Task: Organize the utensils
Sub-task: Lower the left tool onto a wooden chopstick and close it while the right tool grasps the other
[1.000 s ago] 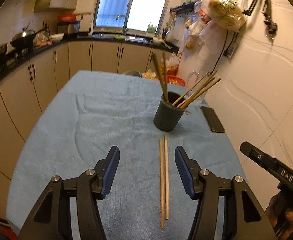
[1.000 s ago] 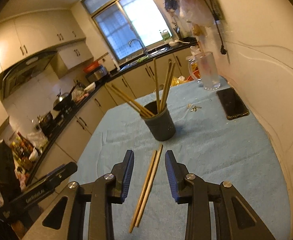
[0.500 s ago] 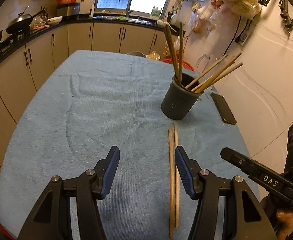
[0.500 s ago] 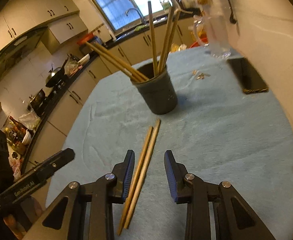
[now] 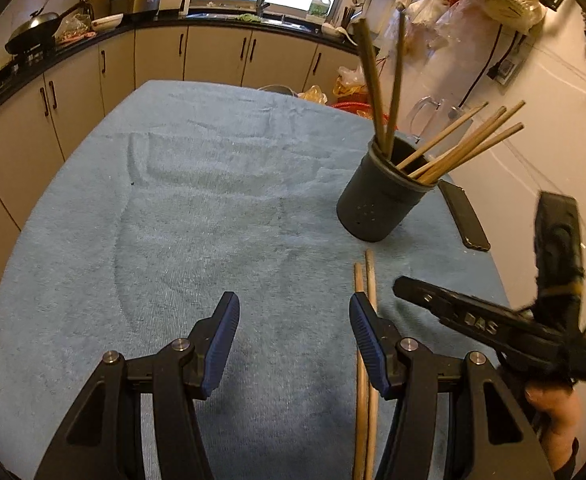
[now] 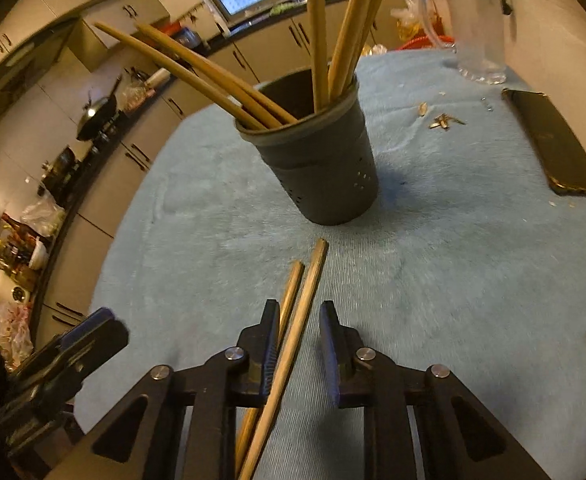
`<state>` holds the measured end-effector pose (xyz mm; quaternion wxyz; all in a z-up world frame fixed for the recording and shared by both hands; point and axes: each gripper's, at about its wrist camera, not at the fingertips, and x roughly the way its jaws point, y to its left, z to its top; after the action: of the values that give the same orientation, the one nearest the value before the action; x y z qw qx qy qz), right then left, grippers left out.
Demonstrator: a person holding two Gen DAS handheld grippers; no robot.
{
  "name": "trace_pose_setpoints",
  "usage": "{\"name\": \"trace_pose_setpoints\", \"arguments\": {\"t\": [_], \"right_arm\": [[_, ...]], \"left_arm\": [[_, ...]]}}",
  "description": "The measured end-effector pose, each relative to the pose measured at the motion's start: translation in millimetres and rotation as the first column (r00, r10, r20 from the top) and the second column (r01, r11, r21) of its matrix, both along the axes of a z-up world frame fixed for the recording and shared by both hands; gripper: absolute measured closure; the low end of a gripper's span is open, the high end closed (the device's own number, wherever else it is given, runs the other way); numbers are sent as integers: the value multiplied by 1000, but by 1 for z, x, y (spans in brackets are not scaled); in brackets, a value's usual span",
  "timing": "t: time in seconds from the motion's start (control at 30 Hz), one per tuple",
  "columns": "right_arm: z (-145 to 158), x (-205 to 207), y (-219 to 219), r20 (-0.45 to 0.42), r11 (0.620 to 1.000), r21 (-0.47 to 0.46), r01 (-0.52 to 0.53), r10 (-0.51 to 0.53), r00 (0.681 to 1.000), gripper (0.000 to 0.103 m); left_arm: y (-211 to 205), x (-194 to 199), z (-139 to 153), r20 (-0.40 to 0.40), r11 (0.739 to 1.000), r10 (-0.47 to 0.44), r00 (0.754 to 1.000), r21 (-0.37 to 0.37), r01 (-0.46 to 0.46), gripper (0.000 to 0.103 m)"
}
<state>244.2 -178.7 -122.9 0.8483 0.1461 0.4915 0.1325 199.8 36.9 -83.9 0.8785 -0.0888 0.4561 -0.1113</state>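
Observation:
Two wooden chopsticks lie side by side on the blue towel, just in front of a dark utensil cup that holds several more chopsticks. My right gripper is open and low over the pair, with one finger on each side of them. In the left wrist view the same pair lies beside the right finger of my left gripper, which is open and empty. The cup stands beyond, and the right gripper's body shows at the right.
A black phone lies on the towel right of the cup, with small scraps and a glass mug behind it. A wall runs along the right. Kitchen cabinets and a counter line the left and back.
My right gripper has come down and forward until its fingers straddle the two chopsticks. My left gripper has moved forward toward the cup.

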Motion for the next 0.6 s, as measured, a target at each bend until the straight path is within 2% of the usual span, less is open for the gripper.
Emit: {"name": "trace_pose_setpoints", "arguments": {"t": [0.13,0.27,0.43,0.6], "right_arm": [[-15,25,8,-51,1000,-27,-4,3,999,86],[-26,40,18,-71,995,-104,-2,-5,997,85],[-27,43,30,-40,978,-205,-41,34,999,90],[-27,28,10,-39,983,-180,-35,28,999,93]], "left_arm": [[1,5,-6,-16,1000,0,1000,1,0,45],[1,8,-10,-25,1000,-7,1000,3,7,45],[-5,9,-13,-38,1000,-22,999,4,22,45],[-25,9,-14,-43,996,-83,996,26,84,45]]}}
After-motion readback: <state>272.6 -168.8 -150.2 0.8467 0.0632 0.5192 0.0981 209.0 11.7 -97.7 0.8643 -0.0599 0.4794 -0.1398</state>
